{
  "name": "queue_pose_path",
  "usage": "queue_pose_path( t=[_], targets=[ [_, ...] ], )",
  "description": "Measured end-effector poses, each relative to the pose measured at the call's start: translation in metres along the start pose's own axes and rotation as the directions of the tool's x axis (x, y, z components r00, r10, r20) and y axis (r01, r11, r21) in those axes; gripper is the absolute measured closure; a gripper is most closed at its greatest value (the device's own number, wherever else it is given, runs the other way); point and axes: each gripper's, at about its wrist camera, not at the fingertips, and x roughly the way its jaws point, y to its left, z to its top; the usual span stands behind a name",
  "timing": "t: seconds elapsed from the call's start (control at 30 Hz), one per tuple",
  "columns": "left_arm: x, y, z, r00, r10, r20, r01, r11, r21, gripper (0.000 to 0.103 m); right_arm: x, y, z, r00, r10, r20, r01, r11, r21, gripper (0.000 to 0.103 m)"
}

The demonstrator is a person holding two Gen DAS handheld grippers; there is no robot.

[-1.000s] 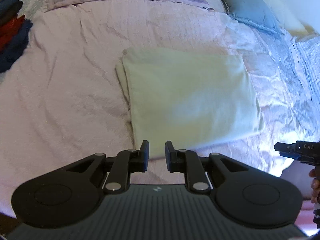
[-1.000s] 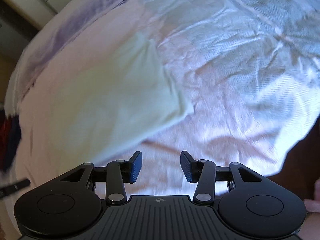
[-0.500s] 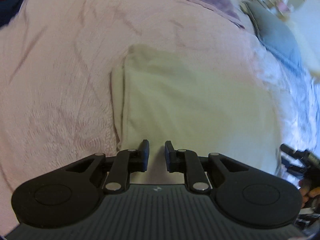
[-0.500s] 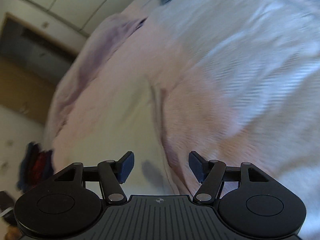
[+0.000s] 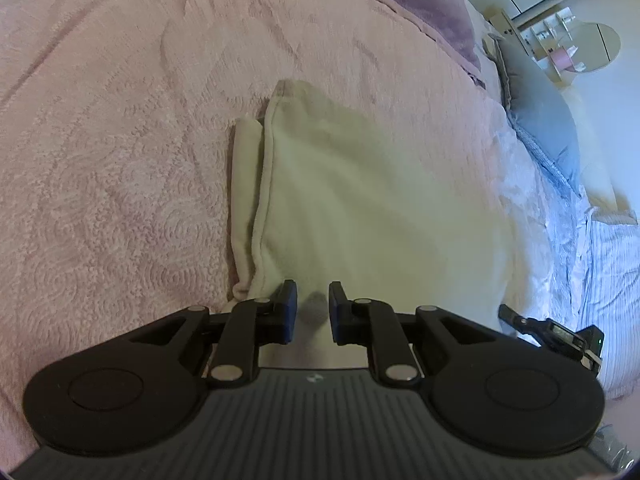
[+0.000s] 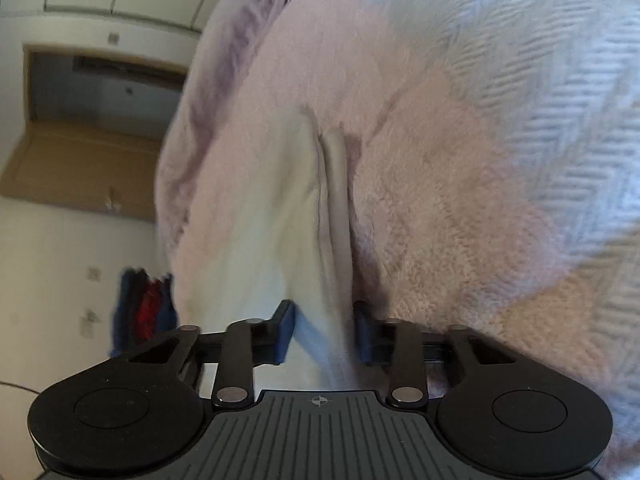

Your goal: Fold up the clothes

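A cream cloth (image 5: 380,200), folded into a rectangle with its layered edge on the left, lies flat on the pink bedspread (image 5: 120,160). My left gripper (image 5: 313,312) hovers over the cloth's near edge close to its left corner, open by a narrow gap with nothing pinched. In the left wrist view my right gripper (image 5: 552,332) shows at the cloth's near right corner. In its own view the right gripper (image 6: 324,330) is rolled sideways. The cloth (image 6: 272,220) runs between its fingers, and its stacked edge fills the gap.
A purple blanket (image 5: 420,0) and a grey-blue pillow (image 5: 548,128) lie at the head of the bed. A white ribbed cover (image 6: 560,60) spreads right of the cloth. Red and blue clothes (image 6: 144,308) are stacked off the bed's far side. A doorway (image 6: 100,92) stands beyond.
Both grippers came down to the cloth's near edge. The right gripper rolled sideways, and its fingers narrowed around the cloth's right edge. The left gripper's gap stayed the same.
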Motion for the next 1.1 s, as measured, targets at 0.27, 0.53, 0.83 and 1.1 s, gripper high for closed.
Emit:
queue_pose_path(
  t=[0.27, 0.53, 0.83, 1.1],
  targets=[
    [0.001, 0.014, 0.013, 0.996, -0.075, -0.057, 0.075, 0.997, 0.002, 0.093, 0.011, 0.077, -0.005, 0.915, -0.401, 0.039, 0.401, 0.896, -0.190, 0.091],
    [-0.035, 0.045, 0.027, 0.991, -0.131, -0.037, 0.130, 0.991, -0.015, 0.092, 0.090, 0.276, -0.087, 0.648, -0.650, 0.397, 0.729, 0.379, -0.570, 0.092],
    [-0.059, 0.089, 0.024, 0.991, -0.135, -0.014, 0.133, 0.985, -0.106, 0.092, 0.239, 0.287, -0.182, 0.689, -0.657, 0.305, 0.596, 0.275, -0.754, 0.073],
    [-0.066, 0.090, 0.017, 0.985, -0.170, 0.003, 0.169, 0.976, -0.135, 0.092, 0.203, 0.295, -0.165, 0.819, -0.546, 0.179, 0.473, 0.465, -0.749, 0.056]
  ],
)
